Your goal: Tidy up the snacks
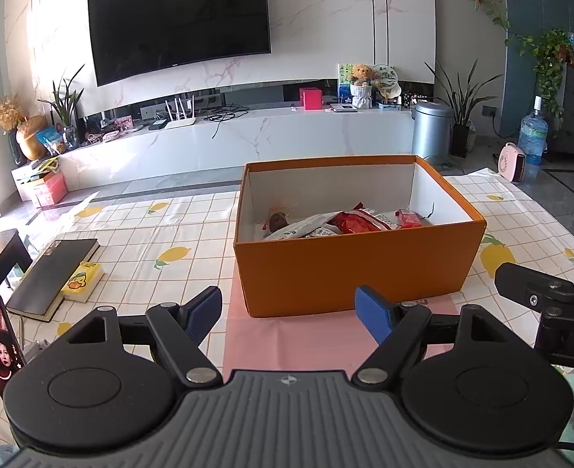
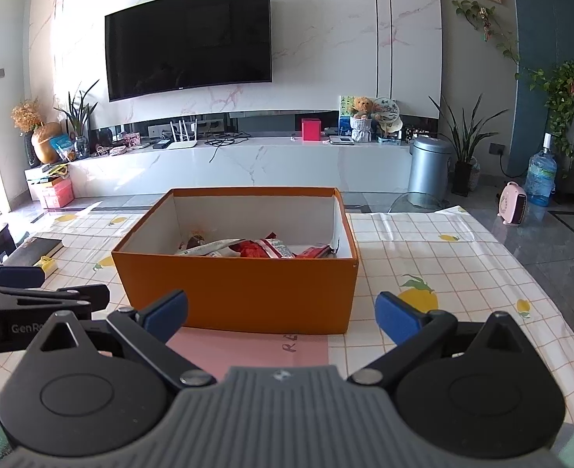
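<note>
The snack packets [image 1: 345, 222] lie inside the open orange box [image 1: 349, 273], low under its rim, on the lemon-print tablecloth [image 1: 162, 234]. The box stands partly on a pink sheet [image 1: 287, 339]. The left gripper [image 1: 289, 312] is wide open and holds nothing, just before the box's near wall. The right gripper [image 2: 281, 314] is also wide open and empty. A black notebook [image 1: 49, 277] and a yellow pack [image 1: 82, 280] lie well apart at the left; the cloth right of the box is bare.

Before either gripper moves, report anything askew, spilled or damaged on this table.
Nothing spilled. The snack packets lie jumbled inside the orange box, and its far-right inner wall shows a dark crack-like mark. Both grippers, left and right, are open and empty.
</note>
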